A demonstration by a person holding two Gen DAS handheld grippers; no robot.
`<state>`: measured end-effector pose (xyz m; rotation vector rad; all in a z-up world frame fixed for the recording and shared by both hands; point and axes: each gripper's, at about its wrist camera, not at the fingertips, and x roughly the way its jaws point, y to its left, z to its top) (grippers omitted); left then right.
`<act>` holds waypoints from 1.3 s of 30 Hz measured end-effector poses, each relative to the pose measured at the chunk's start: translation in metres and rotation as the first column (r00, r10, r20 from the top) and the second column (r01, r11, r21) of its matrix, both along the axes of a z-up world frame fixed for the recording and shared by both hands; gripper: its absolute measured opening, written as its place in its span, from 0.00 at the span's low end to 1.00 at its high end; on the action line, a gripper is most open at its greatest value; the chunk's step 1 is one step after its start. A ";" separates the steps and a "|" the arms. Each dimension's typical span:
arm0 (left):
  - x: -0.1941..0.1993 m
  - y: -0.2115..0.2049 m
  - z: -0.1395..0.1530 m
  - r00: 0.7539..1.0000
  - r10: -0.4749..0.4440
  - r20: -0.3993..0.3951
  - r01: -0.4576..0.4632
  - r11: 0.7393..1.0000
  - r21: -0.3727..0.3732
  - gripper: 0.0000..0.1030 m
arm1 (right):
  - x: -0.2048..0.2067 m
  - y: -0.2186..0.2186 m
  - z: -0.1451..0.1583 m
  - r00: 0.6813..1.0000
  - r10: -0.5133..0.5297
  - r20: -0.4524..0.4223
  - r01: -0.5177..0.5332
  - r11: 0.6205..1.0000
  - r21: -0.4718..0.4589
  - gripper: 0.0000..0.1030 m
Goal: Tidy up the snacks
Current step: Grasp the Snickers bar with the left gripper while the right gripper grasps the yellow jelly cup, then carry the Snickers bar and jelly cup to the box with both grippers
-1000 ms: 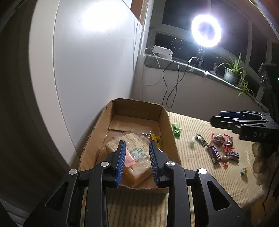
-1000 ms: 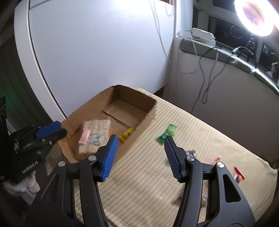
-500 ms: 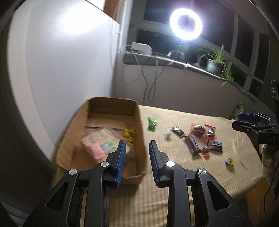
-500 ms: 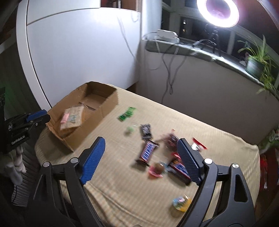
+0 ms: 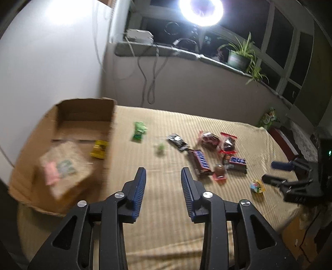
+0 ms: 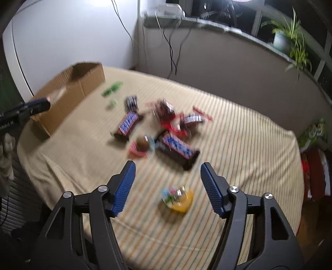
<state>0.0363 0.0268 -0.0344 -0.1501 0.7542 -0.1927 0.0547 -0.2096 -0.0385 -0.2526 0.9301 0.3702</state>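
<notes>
A cardboard box sits at the table's left end and holds a tan cracker pack and a yellow candy. Loose snacks lie on the striped cloth: a green packet, a Snickers bar, another Snickers bar, red-wrapped cakes and a round yellow candy. My left gripper is open and empty above the cloth, right of the box. My right gripper is open and empty just above the yellow candy.
A white wall panel stands behind the box. A sill with cables, a ring light and a potted plant runs along the back. The table's front edge drops off near the right gripper.
Both grippers have swung right, away from the box and toward the loose snacks. The right gripper has moved lower and closer over the yellow candy. The left jaws stand slightly wider.
</notes>
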 end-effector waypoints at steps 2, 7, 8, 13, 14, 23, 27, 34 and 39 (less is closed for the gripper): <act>0.008 -0.014 -0.006 1.000 -0.015 -0.020 0.015 1.000 -0.005 0.33 | 0.000 -0.010 -0.012 1.000 -0.009 -0.027 0.010 1.000 0.013 0.56; 0.031 -0.045 -0.017 0.997 -0.049 -0.064 0.048 0.999 -0.024 0.33 | 0.000 -0.025 -0.028 0.999 -0.009 -0.038 0.011 0.999 0.035 0.56; 0.036 -0.052 -0.020 0.995 -0.060 -0.074 0.058 0.998 -0.032 0.33 | 0.000 -0.027 -0.030 0.999 -0.007 -0.039 0.008 0.999 0.038 0.56; 0.060 -0.072 -0.035 0.990 -0.076 -0.120 0.074 0.997 -0.023 0.33 | 0.002 -0.031 -0.036 0.999 0.003 -0.051 0.000 0.998 0.058 0.56; 0.064 -0.076 -0.037 0.989 -0.074 -0.125 0.073 0.997 -0.013 0.33 | 0.002 -0.032 -0.037 0.999 0.001 -0.052 0.002 0.998 0.061 0.56; 0.084 -0.085 -0.052 0.985 -0.074 -0.158 0.079 0.996 0.030 0.33 | 0.002 -0.023 -0.050 0.998 0.023 -0.065 -0.021 0.999 0.032 0.56; 0.089 -0.082 -0.059 0.982 -0.065 -0.175 0.071 0.997 0.031 0.33 | 0.001 -0.017 -0.053 0.997 0.039 -0.067 -0.039 0.999 0.010 0.46; 0.093 -0.086 -0.067 0.980 -0.085 -0.181 0.095 0.994 0.048 0.28 | 0.004 -0.020 -0.054 0.996 0.042 -0.075 -0.043 0.999 -0.008 0.45; 0.093 -0.085 -0.067 0.981 -0.090 -0.171 0.098 0.994 0.039 0.27 | 0.000 -0.017 -0.057 0.996 0.049 -0.072 -0.051 0.998 -0.024 0.43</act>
